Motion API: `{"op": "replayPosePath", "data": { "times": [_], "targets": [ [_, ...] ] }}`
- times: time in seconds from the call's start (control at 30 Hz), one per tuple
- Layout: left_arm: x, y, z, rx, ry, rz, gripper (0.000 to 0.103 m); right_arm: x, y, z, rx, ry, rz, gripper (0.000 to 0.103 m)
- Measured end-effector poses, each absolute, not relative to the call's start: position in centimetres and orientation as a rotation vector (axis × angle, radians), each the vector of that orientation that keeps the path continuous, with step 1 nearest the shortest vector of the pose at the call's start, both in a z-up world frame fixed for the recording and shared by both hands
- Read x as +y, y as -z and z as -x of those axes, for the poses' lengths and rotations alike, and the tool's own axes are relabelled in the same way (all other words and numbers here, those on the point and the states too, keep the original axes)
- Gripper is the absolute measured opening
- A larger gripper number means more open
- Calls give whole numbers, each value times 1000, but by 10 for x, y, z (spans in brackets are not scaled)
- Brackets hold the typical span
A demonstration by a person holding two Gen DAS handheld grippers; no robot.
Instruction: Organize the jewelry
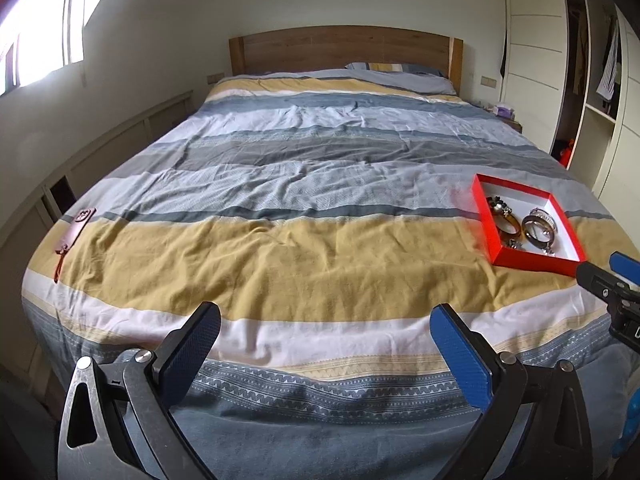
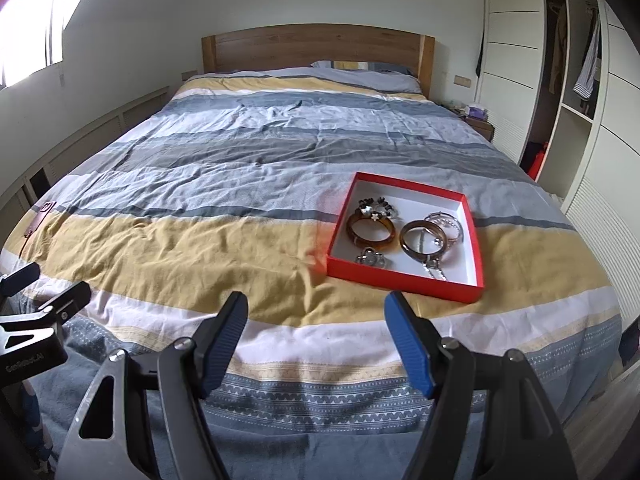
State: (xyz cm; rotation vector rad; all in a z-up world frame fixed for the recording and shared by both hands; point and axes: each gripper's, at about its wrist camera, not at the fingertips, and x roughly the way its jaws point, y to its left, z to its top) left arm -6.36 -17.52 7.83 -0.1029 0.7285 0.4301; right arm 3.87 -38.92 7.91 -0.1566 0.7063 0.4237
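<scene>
Both grippers, left gripper (image 1: 325, 330) and right gripper (image 2: 316, 318), gape wide, holding nothing; bangles (image 2: 371, 231) fill the red tray (image 2: 404, 276) at right.

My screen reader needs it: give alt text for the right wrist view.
A shallow red cardboard tray holding bangles and bracelets sits on a striped yellow, grey and white duvet. The open, empty right gripper hovers just short of it.

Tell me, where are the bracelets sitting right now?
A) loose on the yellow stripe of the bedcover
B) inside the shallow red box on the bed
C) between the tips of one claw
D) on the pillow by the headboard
B: the bracelets lie inside the red box, which rests on the bedcover, and nothing sits between the tips of either claw.
</scene>
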Motion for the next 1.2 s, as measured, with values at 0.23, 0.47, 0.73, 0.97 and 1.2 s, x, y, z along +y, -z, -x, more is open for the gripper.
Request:
{"op": "replayPosePath", "data": {
  "times": [0.23,0.47,0.73,0.97,1.2],
  "targets": [
    [-172,-69,58,756,-427,98,102,-393,-70,-49,725,-404,151,69],
    [-173,-61,53,780,-420,103,102,-393,-58,-57,749,-401,144,69],
    [-172,-53,48,802,-415,112,102,-394,-47,-63,775,-388,137,69],
    [-169,-48,46,815,-414,120,102,-395,-40,-67,793,-381,137,70],
    [-167,-43,45,825,-412,126,102,-394,-35,-68,806,-379,141,69]
  ]
}}
